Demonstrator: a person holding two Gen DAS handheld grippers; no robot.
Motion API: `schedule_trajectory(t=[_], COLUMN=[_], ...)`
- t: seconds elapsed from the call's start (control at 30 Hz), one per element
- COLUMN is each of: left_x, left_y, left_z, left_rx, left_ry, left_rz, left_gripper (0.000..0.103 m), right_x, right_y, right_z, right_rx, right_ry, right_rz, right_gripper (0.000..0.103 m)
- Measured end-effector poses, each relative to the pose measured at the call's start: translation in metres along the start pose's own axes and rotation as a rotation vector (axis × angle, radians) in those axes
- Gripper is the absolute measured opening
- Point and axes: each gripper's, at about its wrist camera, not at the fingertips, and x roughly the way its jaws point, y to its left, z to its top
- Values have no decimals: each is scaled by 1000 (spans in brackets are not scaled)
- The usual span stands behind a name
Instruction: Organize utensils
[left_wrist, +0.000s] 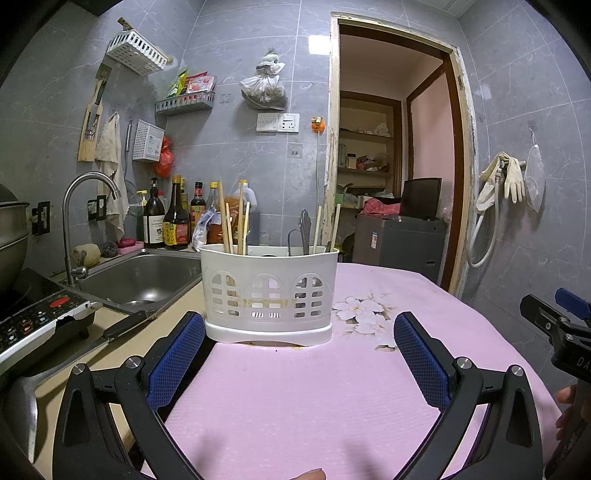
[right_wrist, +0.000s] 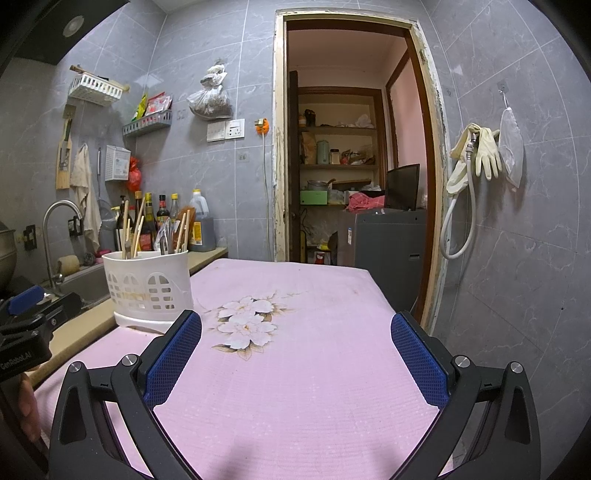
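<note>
Grey marbled wall tiles (right_wrist: 517, 258) are enclosing a small kitchen, and a ceiling light is glaring off them. A worn doorway (right_wrist: 354, 147) is opening onto pantry shelves (right_wrist: 338, 166); rubber gloves (right_wrist: 484, 151) are hanging beside it.

I see a table covered by a pink cloth (left_wrist: 295, 398) with a white flower print (right_wrist: 247, 321) towards its middle. On its far left part stands a white utensil holder (left_wrist: 269, 291), upright, with chopsticks (left_wrist: 231, 221) and metal utensils (left_wrist: 303, 230) standing in it. To the left runs a beige counter (right_wrist: 81, 332) with a steel sink (left_wrist: 147, 277) set into it; a black-handled knife (left_wrist: 122, 326) lies on that counter beside an induction cooker (left_wrist: 40, 317).
</note>
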Motion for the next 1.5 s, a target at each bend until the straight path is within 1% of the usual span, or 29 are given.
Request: schedule_trajectory(t=[1.5], left_x=[-1], left_y=[2], left_z=[-1], left_rx=[-2], left_ry=[2], left_rz=[0], left_gripper=[101], right_x=[3], right_y=[1], right_z=[-4], right_rx=[-1], right_ry=[9], right_rz=[3], right_gripper=[103])
